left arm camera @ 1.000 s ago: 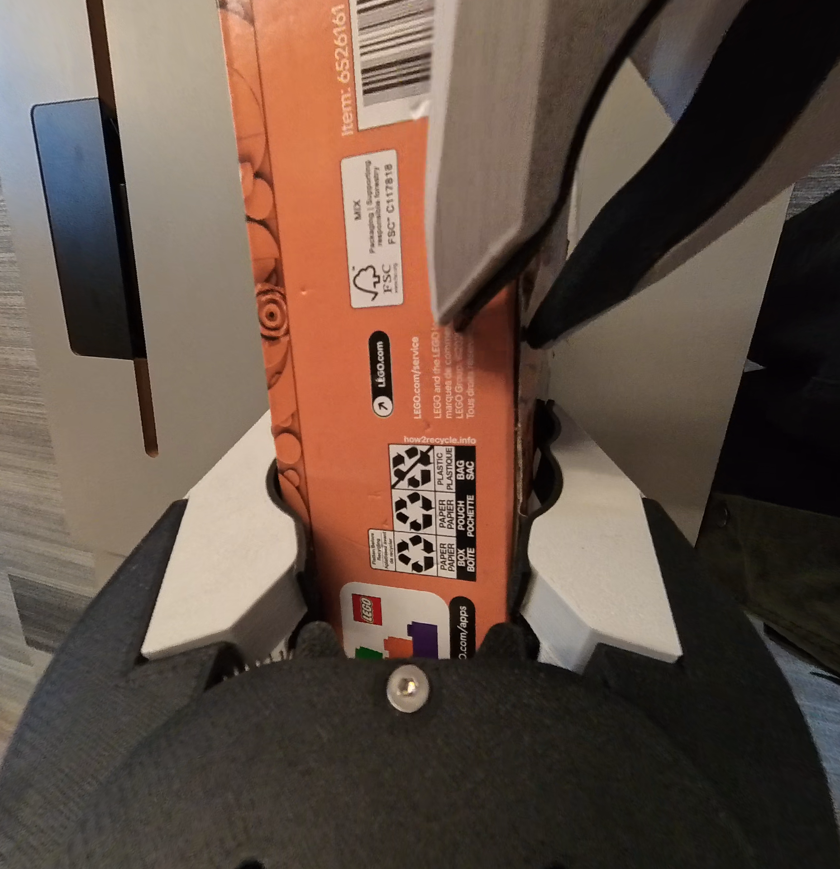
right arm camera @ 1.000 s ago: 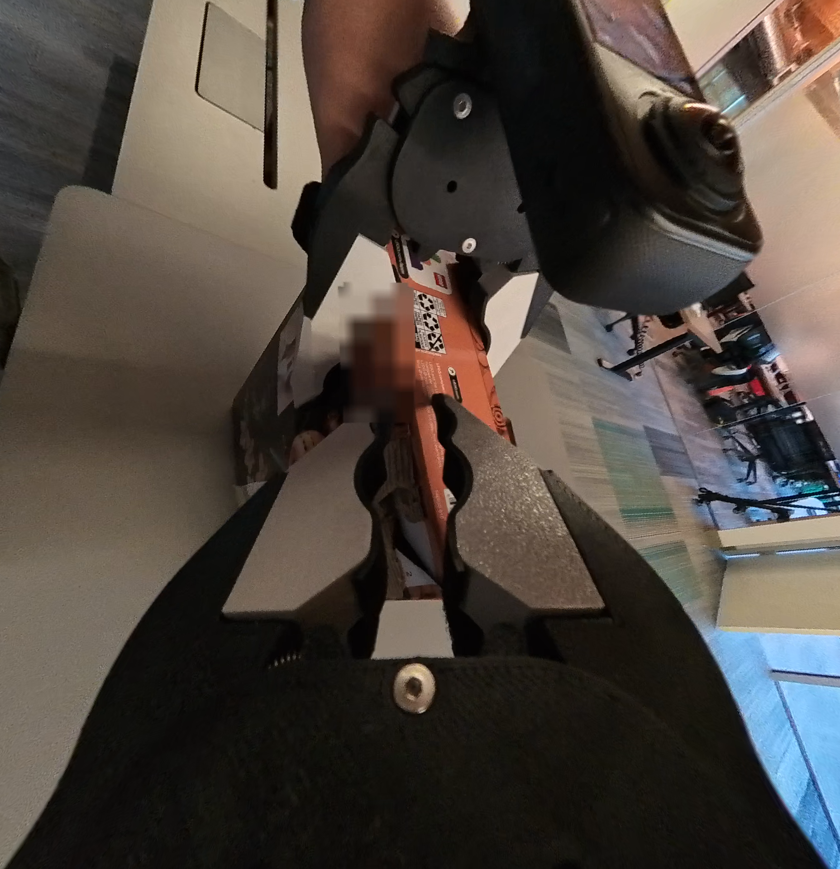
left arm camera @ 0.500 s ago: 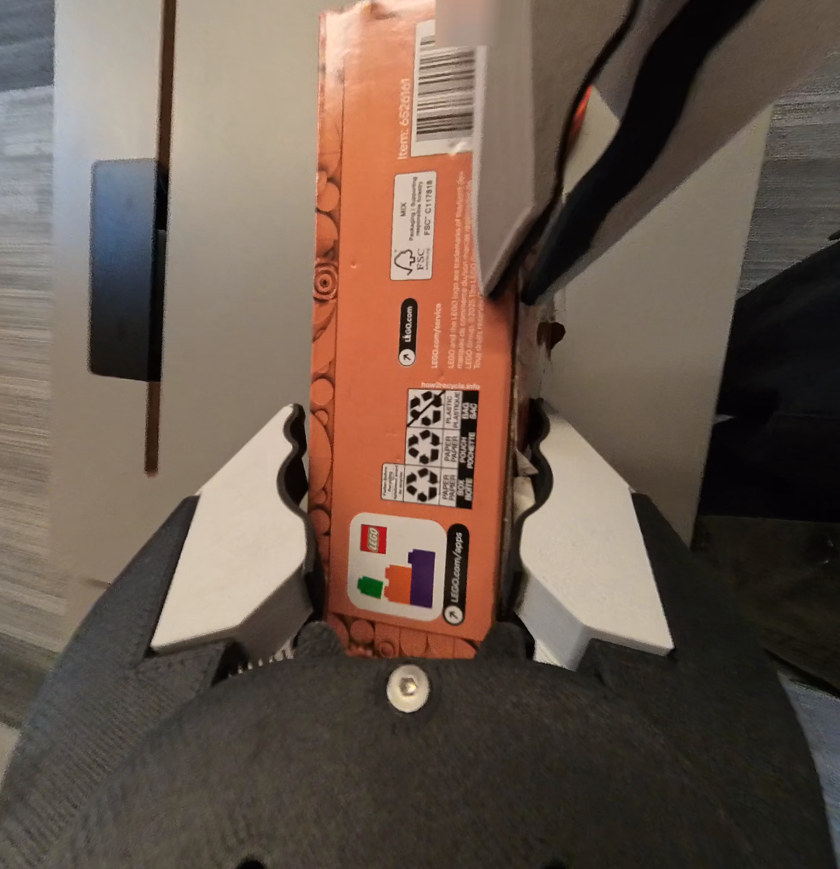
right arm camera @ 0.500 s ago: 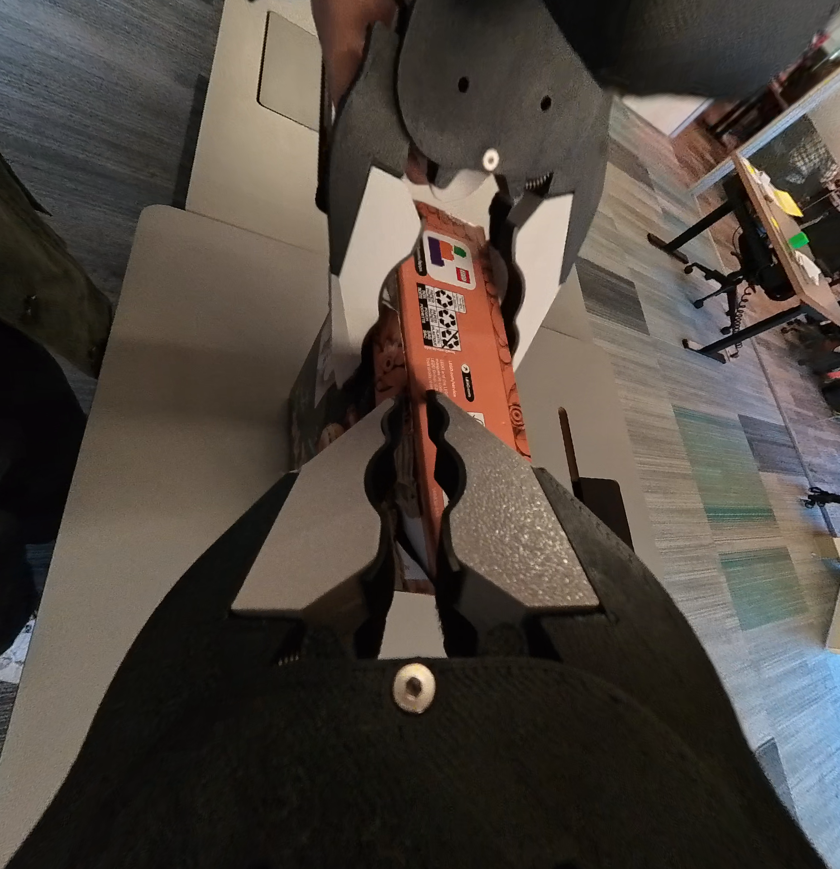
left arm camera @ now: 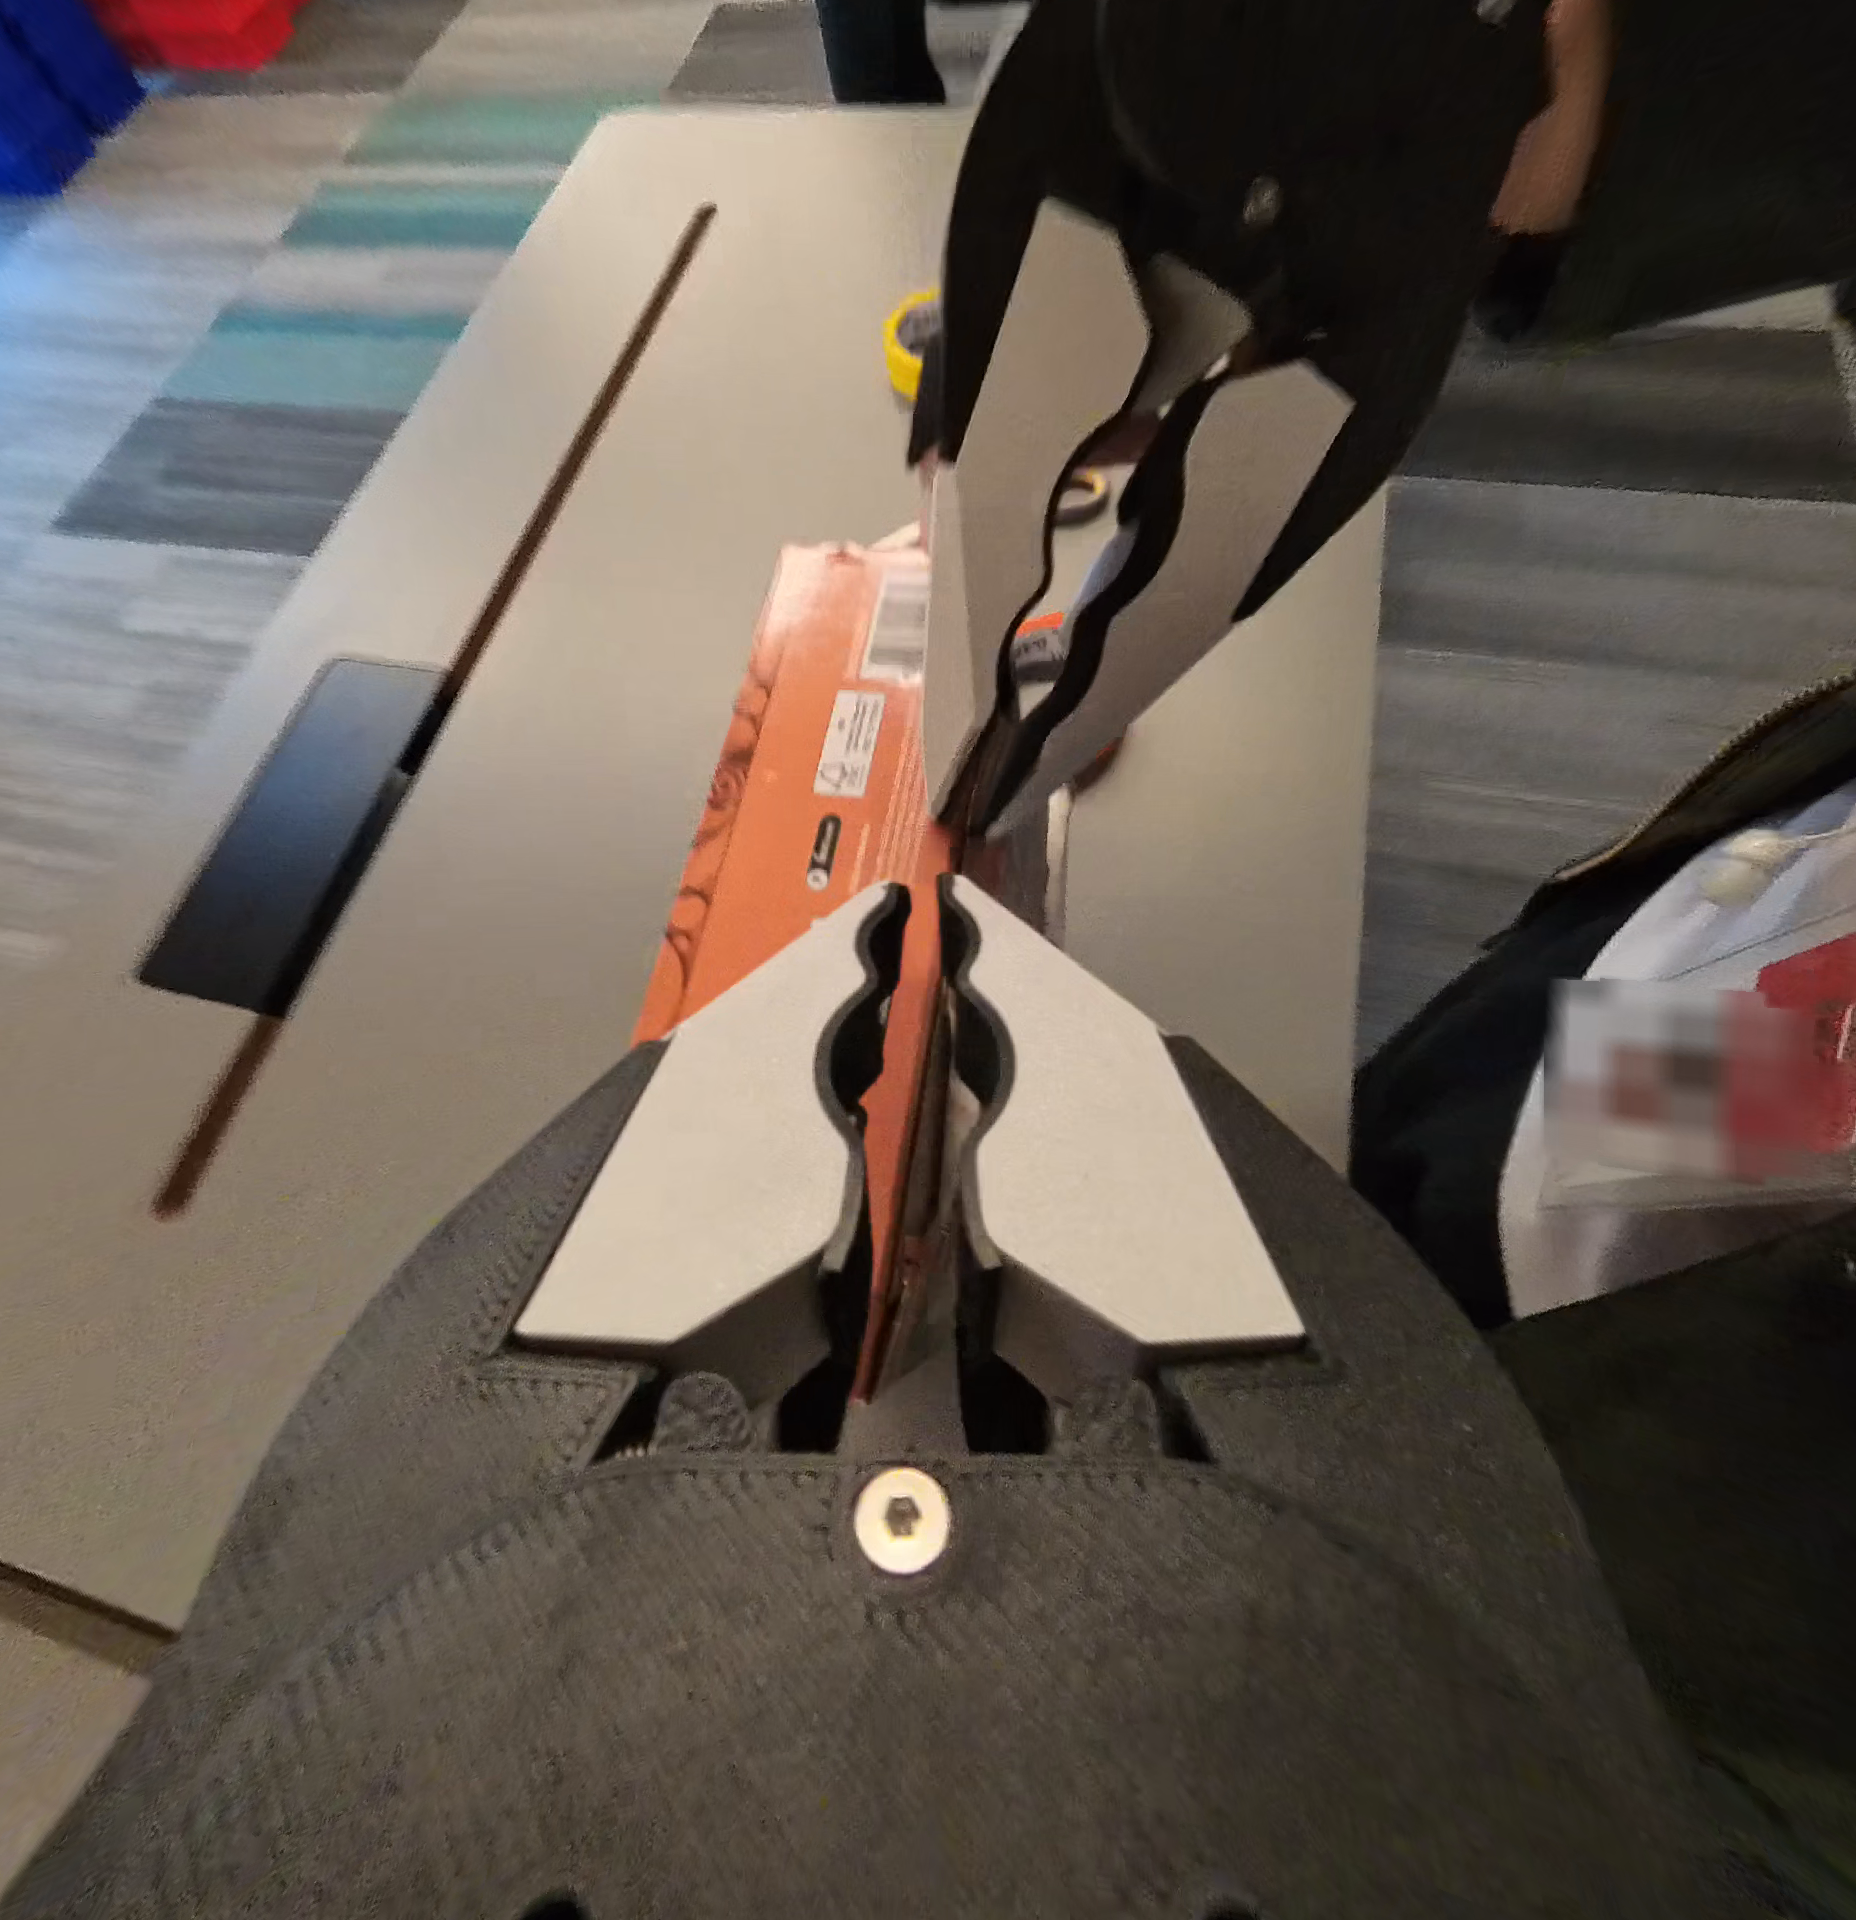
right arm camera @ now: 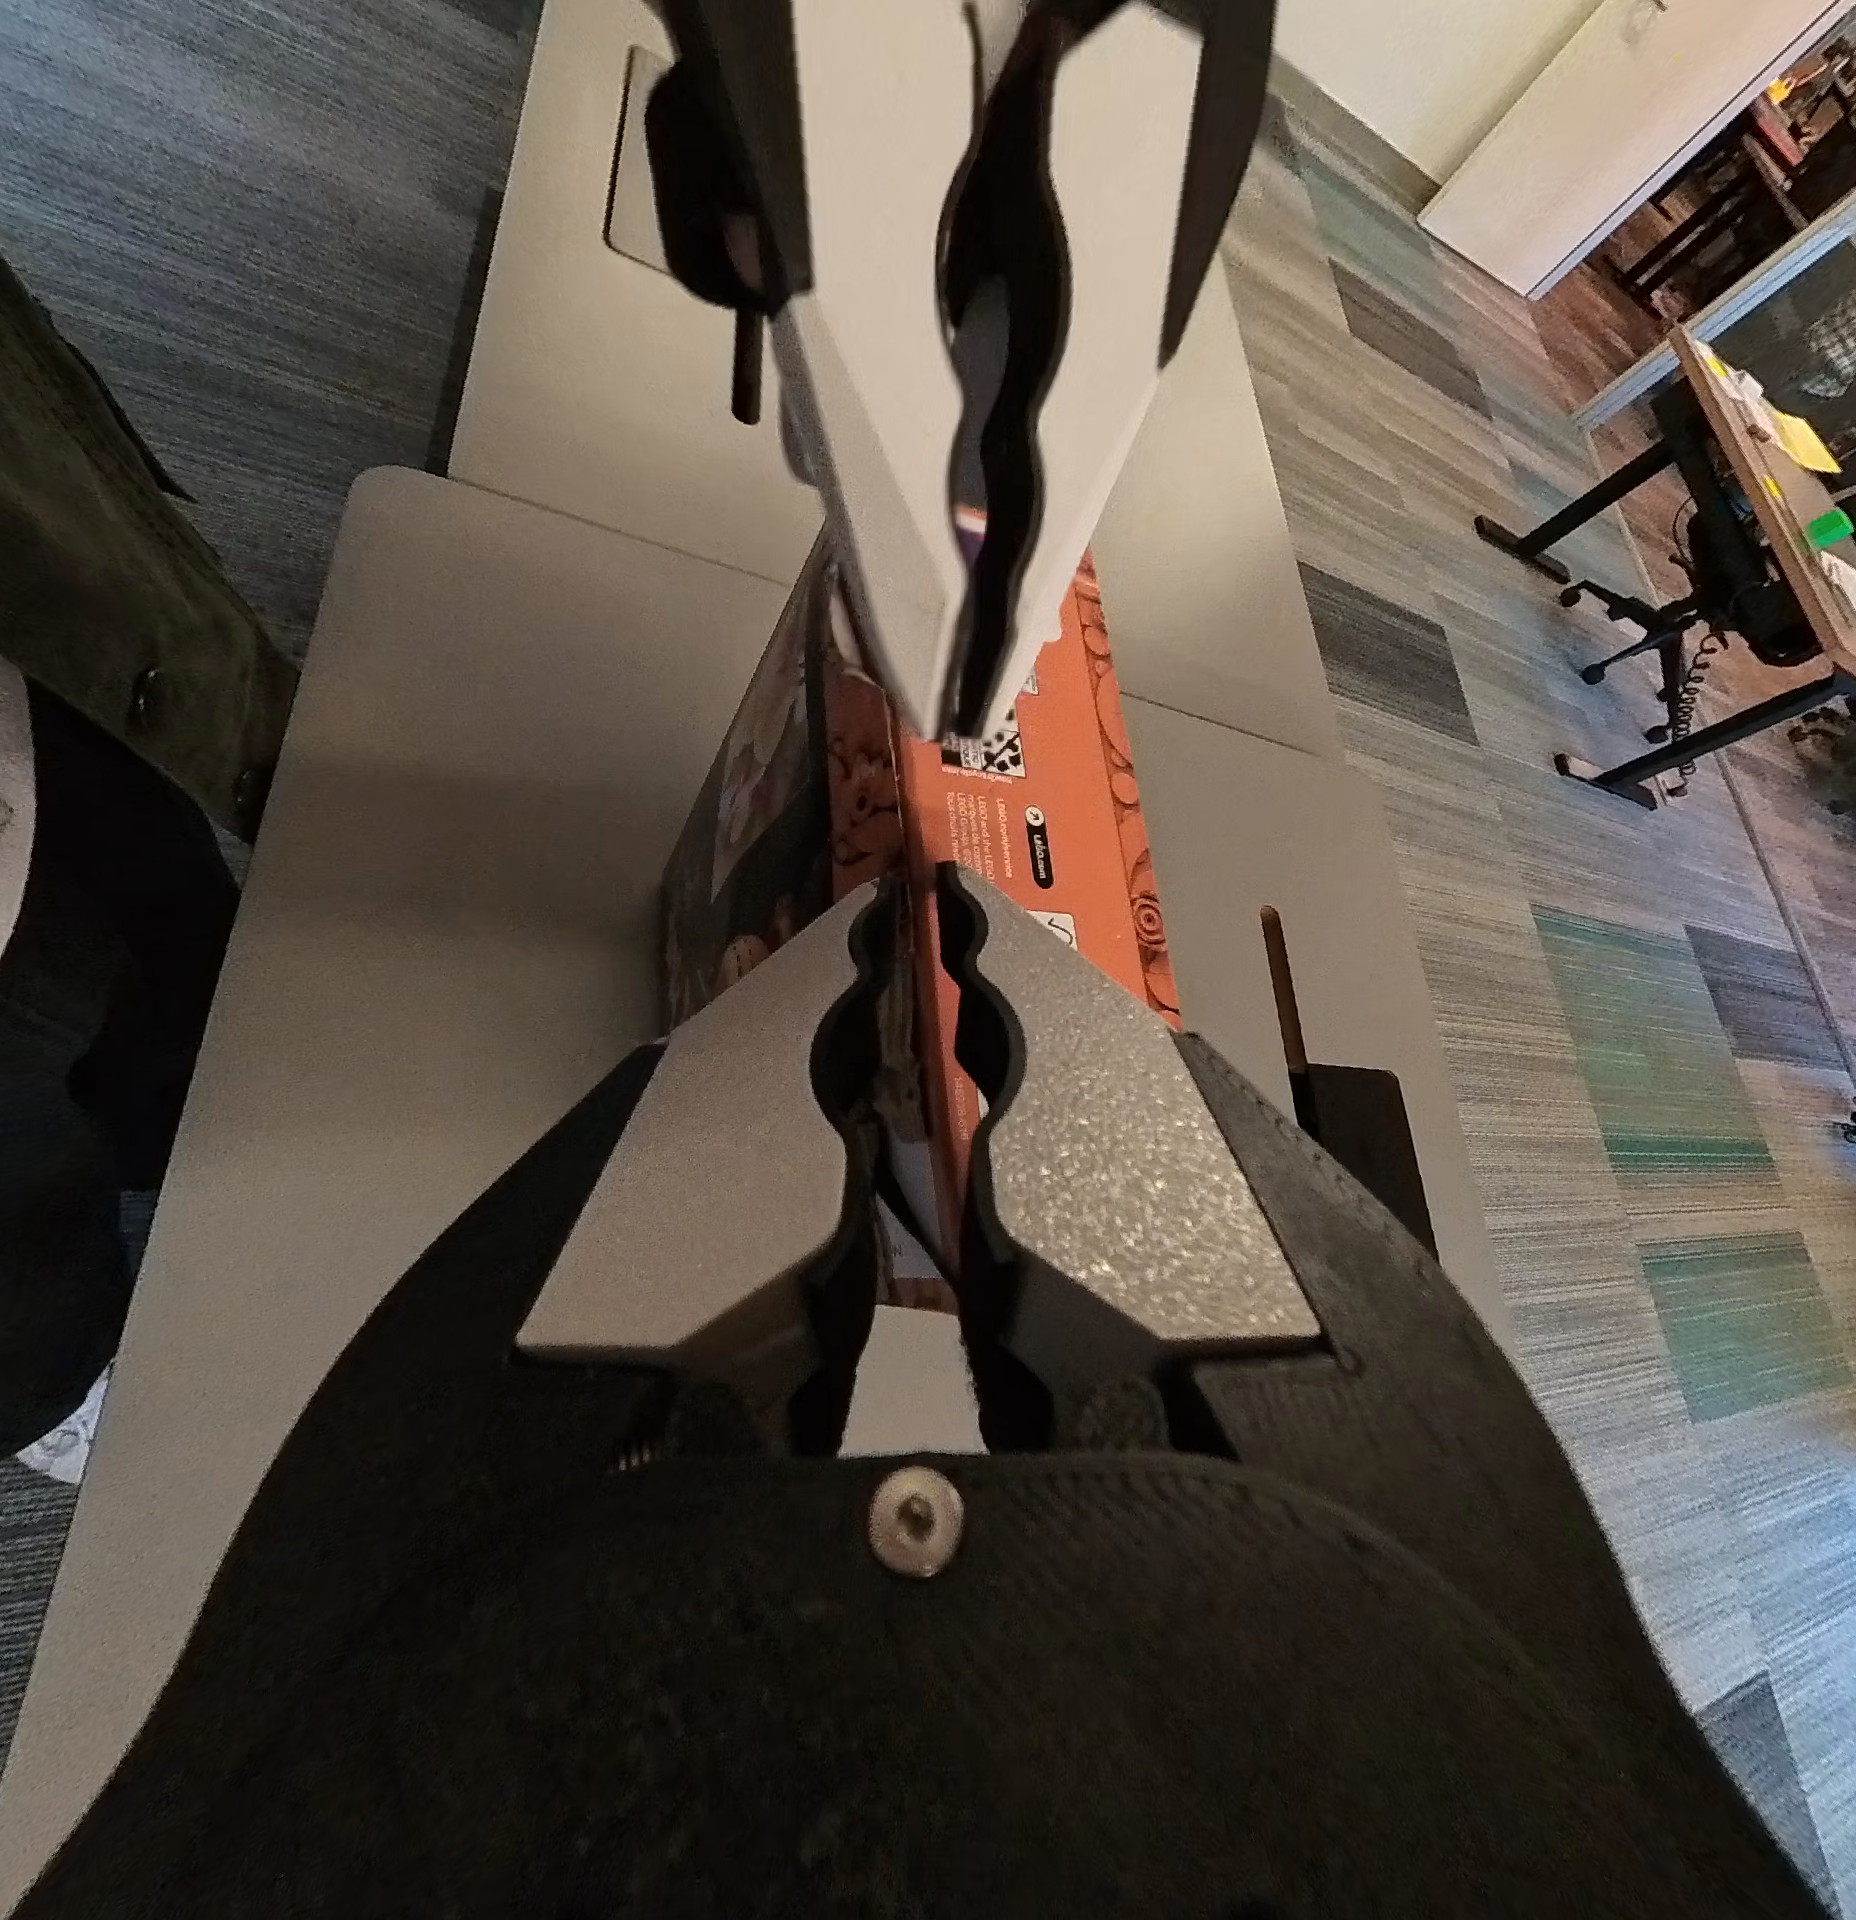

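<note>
Orange cardboard is filling the gap between both pairs of jaws: a flat, printed box [left arm camera: 799, 831] is standing on edge on the smooth grey table [left arm camera: 550, 727]. The left gripper [left arm camera: 922, 894] is pinching the box's thin top edge at one end, its matte grey, wavy-edged fingers [left arm camera: 737, 1122] narrowed onto the card. The right gripper [right arm camera: 916, 883] is clamping the same edge at the other end, jaws likewise nearly closed on it, its right finger [right arm camera: 1121, 1174] speckled and grainy. Each gripper is showing in the other's view at 12 o'clock, pointing down onto the box with jaws narrow. The bodies of both are ribbed black plastic. A long dark slot [left arm camera: 550, 499] is running across the table at 10 o'clock in the left wrist view, with a glossy black rectangular panel [left arm camera: 290, 831] beside it. A yellow tape roll [left arm camera: 908, 338] is lying beyond the box. Striped carpet tiles [right arm camera: 1630, 1039] are covering the floor at 3 o'clock in the right wrist view.
</note>
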